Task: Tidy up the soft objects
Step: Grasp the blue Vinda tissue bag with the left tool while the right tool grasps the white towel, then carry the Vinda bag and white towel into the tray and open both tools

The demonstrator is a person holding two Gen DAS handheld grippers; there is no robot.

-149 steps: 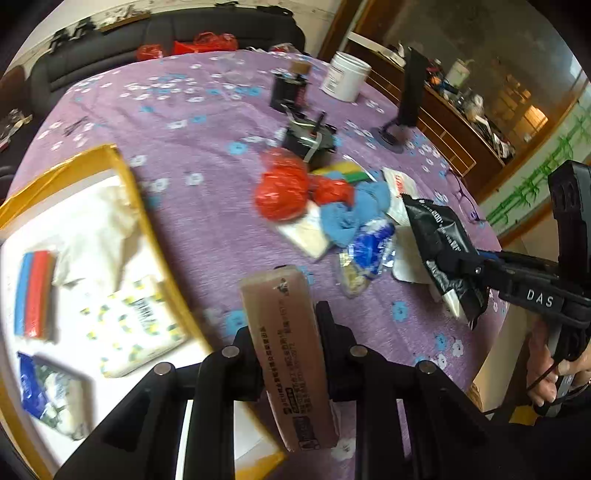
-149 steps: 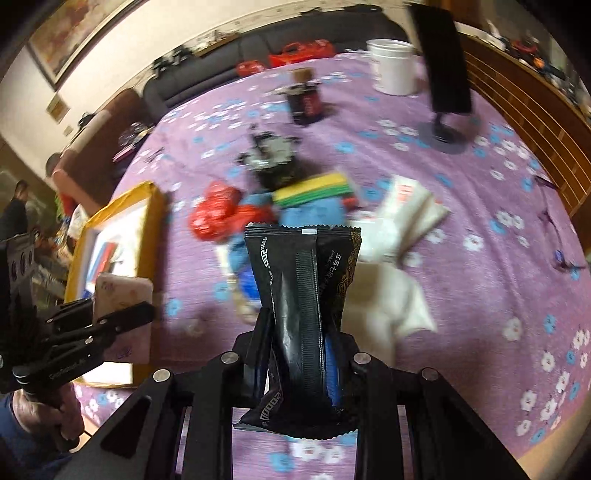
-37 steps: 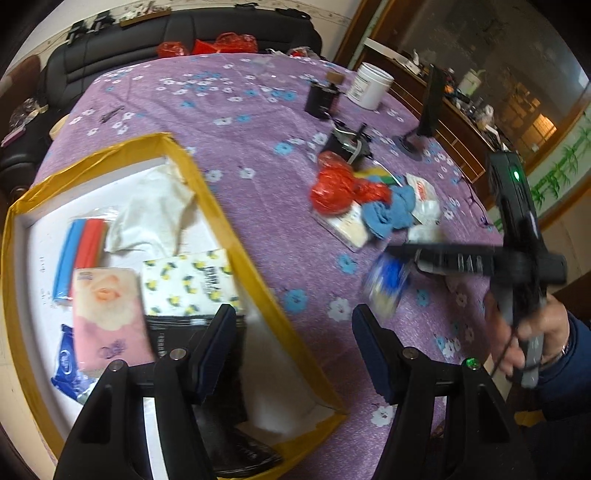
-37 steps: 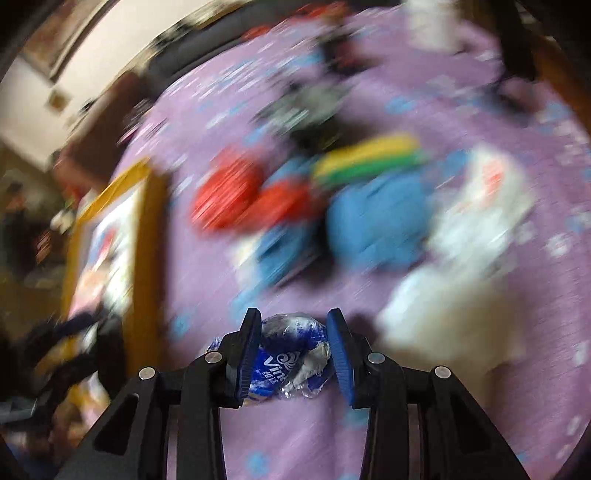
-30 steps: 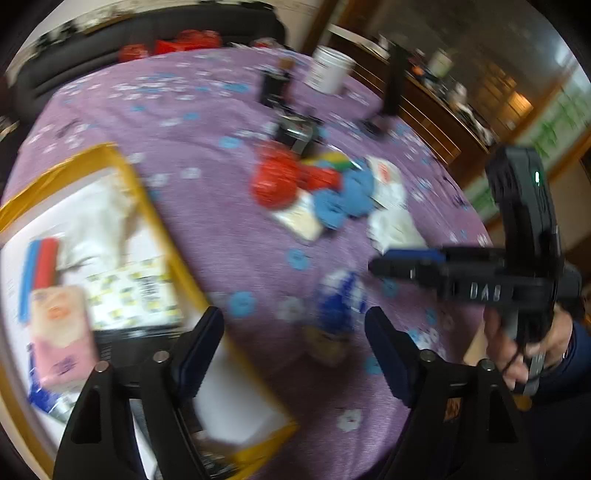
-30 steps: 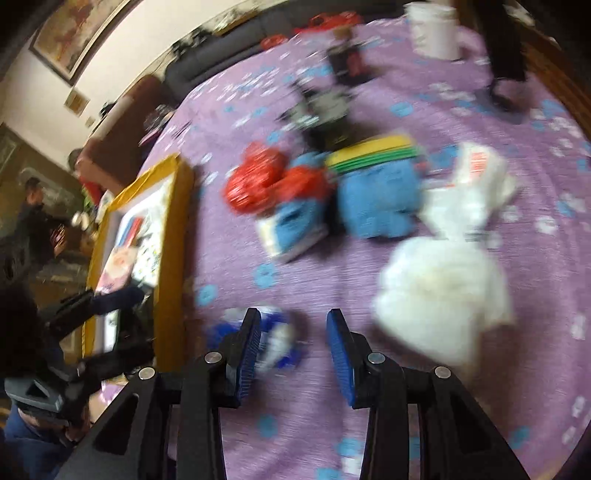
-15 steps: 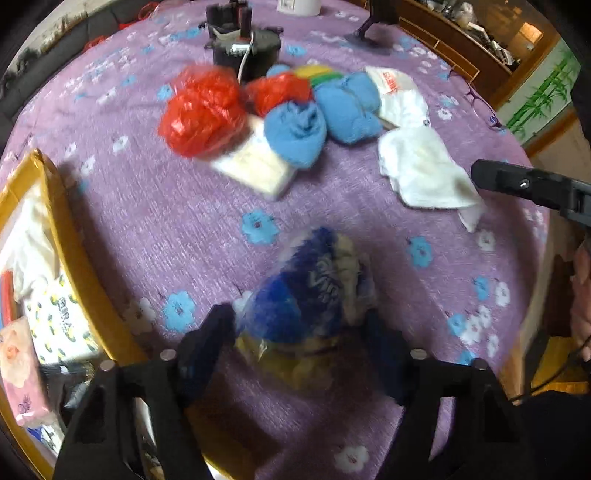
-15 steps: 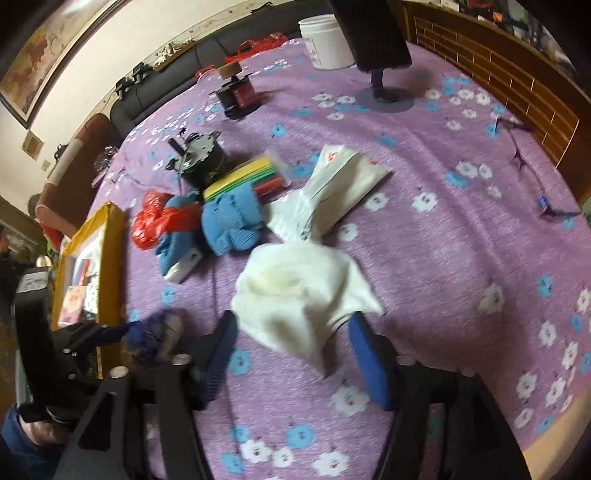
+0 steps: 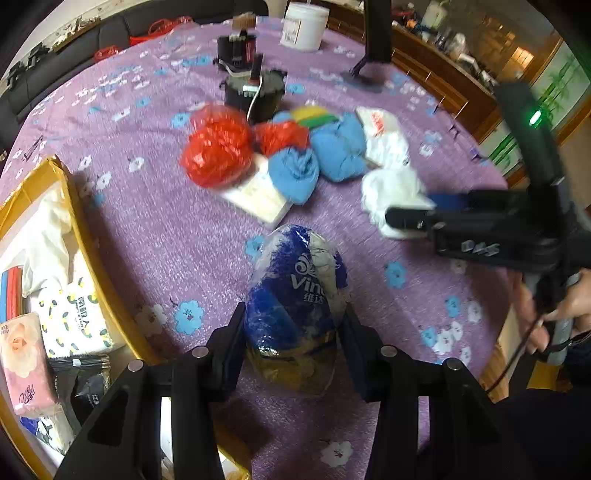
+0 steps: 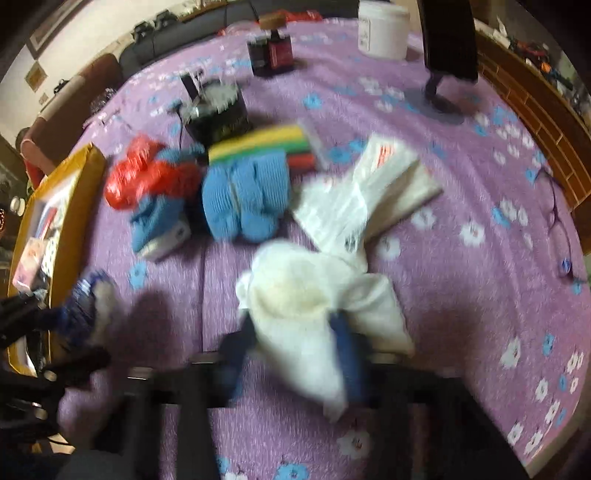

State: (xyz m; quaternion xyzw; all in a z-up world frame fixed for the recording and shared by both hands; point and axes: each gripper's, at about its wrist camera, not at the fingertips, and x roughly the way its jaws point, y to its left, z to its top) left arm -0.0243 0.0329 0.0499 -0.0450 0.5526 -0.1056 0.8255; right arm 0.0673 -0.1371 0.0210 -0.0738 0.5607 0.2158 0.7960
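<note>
My left gripper (image 9: 291,328) is shut on a blue and white tissue pack (image 9: 297,291), held just right of the yellow-rimmed tray (image 9: 110,291). The tray holds a pink tissue pack (image 9: 22,358), a patterned pack (image 9: 79,325) and a black packet (image 9: 86,384). My right gripper (image 10: 295,354) is around a white cloth (image 10: 306,295); that view is blurred. In the pile lie red bags (image 9: 218,147), blue socks (image 9: 332,151), a flat white pack (image 9: 258,195) and coloured sponges (image 10: 258,142).
The round table has a purple flowered cloth (image 9: 166,229). At the back stand a black device (image 9: 255,88), a dark jar (image 10: 271,51), a white tub (image 9: 304,26) and a black stand (image 9: 373,40). A white plastic packet (image 10: 384,173) lies right of the socks.
My left gripper has closed on the blue tissue pack that the right gripper set down. My right gripper has moved onto the white cloth, its fingers now on either side of it.
</note>
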